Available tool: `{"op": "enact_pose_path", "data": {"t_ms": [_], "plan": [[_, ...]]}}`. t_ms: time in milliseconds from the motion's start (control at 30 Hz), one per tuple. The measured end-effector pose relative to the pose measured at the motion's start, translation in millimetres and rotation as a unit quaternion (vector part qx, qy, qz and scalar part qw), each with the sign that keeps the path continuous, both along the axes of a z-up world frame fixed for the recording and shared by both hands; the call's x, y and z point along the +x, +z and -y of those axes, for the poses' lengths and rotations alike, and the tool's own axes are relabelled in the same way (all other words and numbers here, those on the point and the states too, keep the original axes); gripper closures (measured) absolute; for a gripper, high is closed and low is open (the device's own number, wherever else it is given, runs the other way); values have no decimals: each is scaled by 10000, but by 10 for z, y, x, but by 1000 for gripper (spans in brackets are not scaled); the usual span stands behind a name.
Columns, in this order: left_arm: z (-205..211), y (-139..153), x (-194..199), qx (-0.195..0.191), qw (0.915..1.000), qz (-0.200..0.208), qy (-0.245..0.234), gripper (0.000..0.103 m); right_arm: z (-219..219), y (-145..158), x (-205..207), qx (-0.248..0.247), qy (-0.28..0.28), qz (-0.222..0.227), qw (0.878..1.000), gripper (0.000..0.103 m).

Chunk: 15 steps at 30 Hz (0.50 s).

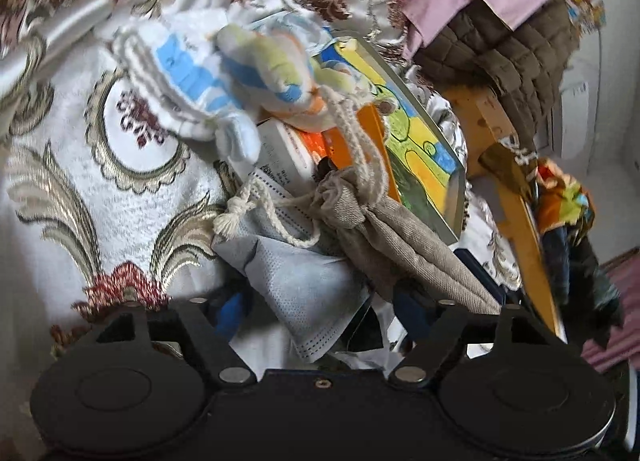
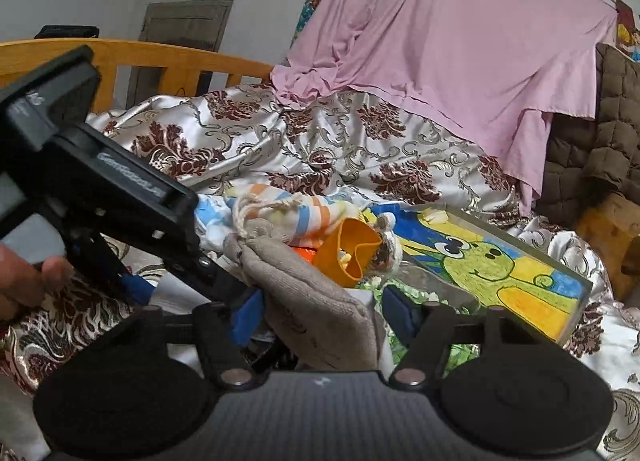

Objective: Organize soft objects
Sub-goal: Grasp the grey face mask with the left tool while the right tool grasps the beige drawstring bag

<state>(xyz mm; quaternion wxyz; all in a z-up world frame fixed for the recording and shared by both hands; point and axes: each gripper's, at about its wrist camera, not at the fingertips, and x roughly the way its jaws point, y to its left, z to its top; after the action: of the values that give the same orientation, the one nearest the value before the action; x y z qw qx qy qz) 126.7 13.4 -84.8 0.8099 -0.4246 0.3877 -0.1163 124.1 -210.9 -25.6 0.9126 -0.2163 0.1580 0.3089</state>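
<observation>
My right gripper (image 2: 316,317) has its jaws spread, with the grey drawstring pouch (image 2: 316,301) lying between them. My left gripper (image 1: 316,301) is also spread, over a face mask (image 1: 304,293) and the pouch. Beyond: striped cloth bag (image 2: 288,217), orange cup (image 2: 348,253), frog drawing (image 2: 492,265), all on the floral bedspread (image 2: 360,149). Farthest: pink sheet (image 2: 460,41).

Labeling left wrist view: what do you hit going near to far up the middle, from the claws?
face mask → beige drawstring pouch → striped sock bundle → floral bedspread folds at the far end.
</observation>
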Motion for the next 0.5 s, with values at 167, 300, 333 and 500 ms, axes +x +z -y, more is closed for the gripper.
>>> {"op": "enact_pose_path", "data": {"t_ms": [167, 300, 333, 500], "plan": [[30, -30, 7, -27, 9997, -105, 203, 43, -29, -49, -7, -123, 72, -42, 9999, 58], [-13, -65, -32, -76, 9984, -264, 488, 62, -13, -47, 7, -81, 52, -144, 9998, 72], [-25, -75, -31, -103, 9978, -328, 565, 69, -9, -46, 11, -87, 50, -171, 9998, 74], [-60, -92, -46, -297, 9955, -471, 768, 83, -29, -53, -40, -159, 47, -63, 9998, 83]]}}
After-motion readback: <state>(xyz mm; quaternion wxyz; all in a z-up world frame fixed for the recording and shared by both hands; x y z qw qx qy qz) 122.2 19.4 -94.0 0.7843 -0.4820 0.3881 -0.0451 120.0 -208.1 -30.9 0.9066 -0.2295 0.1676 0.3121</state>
